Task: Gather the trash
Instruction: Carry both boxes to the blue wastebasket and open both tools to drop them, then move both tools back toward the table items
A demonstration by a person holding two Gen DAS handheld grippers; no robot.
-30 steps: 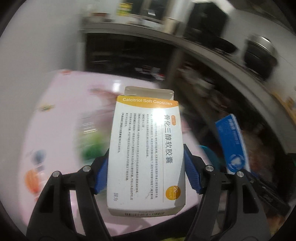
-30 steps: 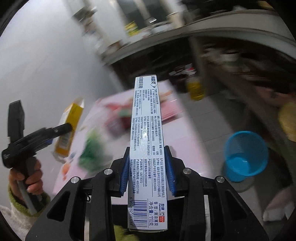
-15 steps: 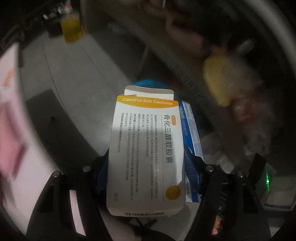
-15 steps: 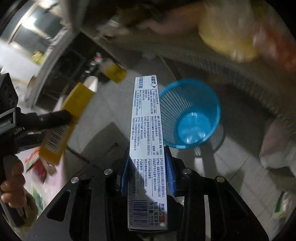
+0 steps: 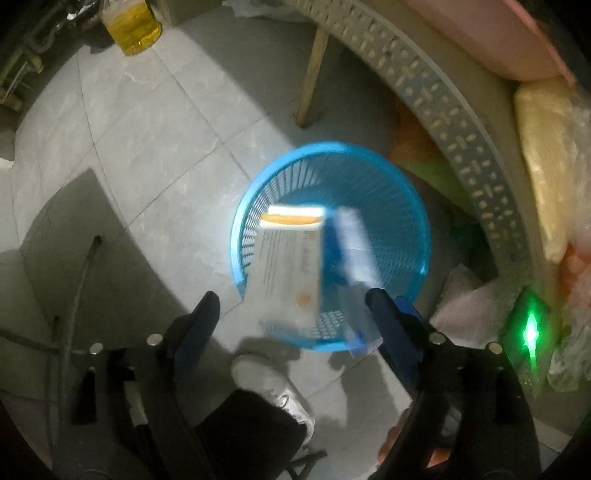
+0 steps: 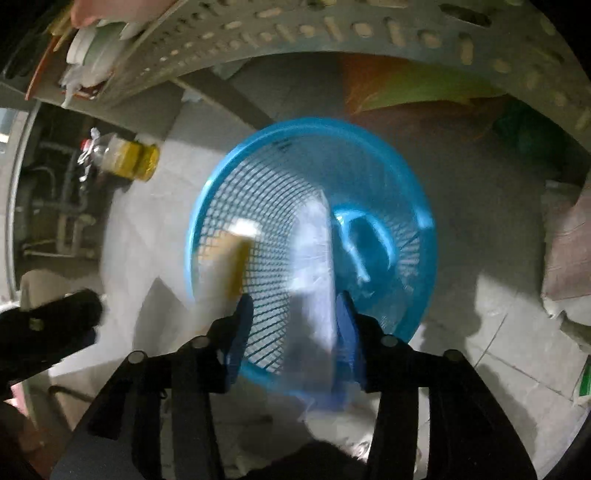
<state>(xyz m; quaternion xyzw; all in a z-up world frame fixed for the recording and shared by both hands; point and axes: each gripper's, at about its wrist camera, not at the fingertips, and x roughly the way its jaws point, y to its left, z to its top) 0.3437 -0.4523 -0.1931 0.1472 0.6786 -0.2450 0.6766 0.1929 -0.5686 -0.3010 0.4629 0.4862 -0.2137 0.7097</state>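
Note:
A blue mesh waste basket [image 5: 391, 184] stands on the tiled floor, below both grippers; it also shows in the right wrist view [image 6: 369, 147]. My left gripper [image 5: 295, 306] is open, and the white and orange medicine box [image 5: 291, 266] is blurred, loose between its fingers over the basket. My right gripper [image 6: 295, 310] is open, and the long white and blue toothpaste box [image 6: 314, 280] is blurred, loose over the basket. The toothpaste box also shows in the left wrist view [image 5: 354, 247], and the medicine box in the right wrist view [image 6: 225, 266].
A bottle of yellow liquid [image 5: 133, 26] stands on the floor at the far left. A grey perforated shelf rail [image 5: 461, 140] curves behind the basket, with bags [image 5: 546, 166] beyond it. A white shoe [image 5: 269, 384] is just before the basket.
Both grippers swung from the pink table down over the basket. Both jaws have opened, and the medicine box and the toothpaste box have come loose and are dropping.

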